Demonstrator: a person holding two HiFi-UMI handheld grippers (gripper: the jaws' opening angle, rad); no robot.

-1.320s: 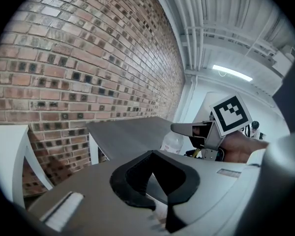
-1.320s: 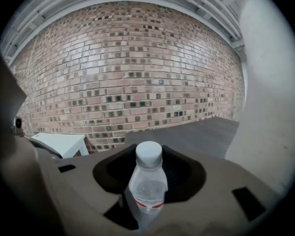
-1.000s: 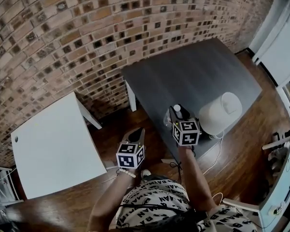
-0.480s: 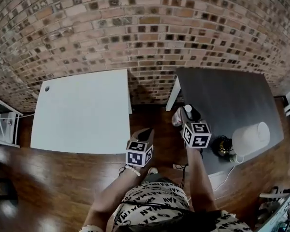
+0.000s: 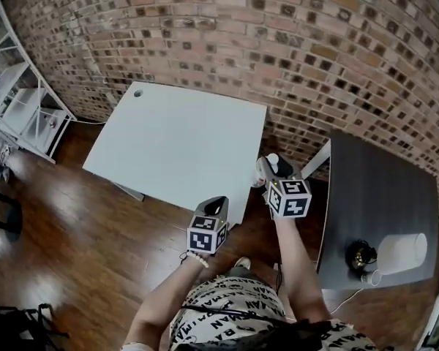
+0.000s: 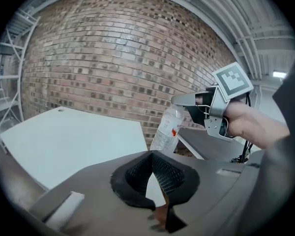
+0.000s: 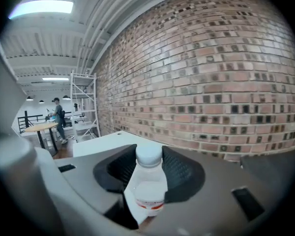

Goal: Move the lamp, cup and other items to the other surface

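Since the earlier pictures the head view has swung left: the white table (image 5: 168,137), once at the left edge, now fills the middle, the dark table (image 5: 373,196) has slid to the right, and both grippers have been carried away from the dark table towards the white one. The right gripper (image 5: 274,168) is closed round a clear plastic bottle (image 7: 147,181) with a white cap, its pads pressing on the body below the neck, and holds it at the white table's right edge, above the gap between the tables. The left gripper (image 5: 218,203) has its pads together and nothing between them; it hangs above the wooden floor (image 5: 80,225) just near of the white table. The lamp (image 5: 402,253) lies on the near part of the dark table, well apart from the bottle. A brick wall (image 5: 278,42) runs behind both tables, and white shelving (image 5: 22,108) stands at far left. The dark table's right side is cut off by the frame. A small white thing beside the lamp is too small to make out.
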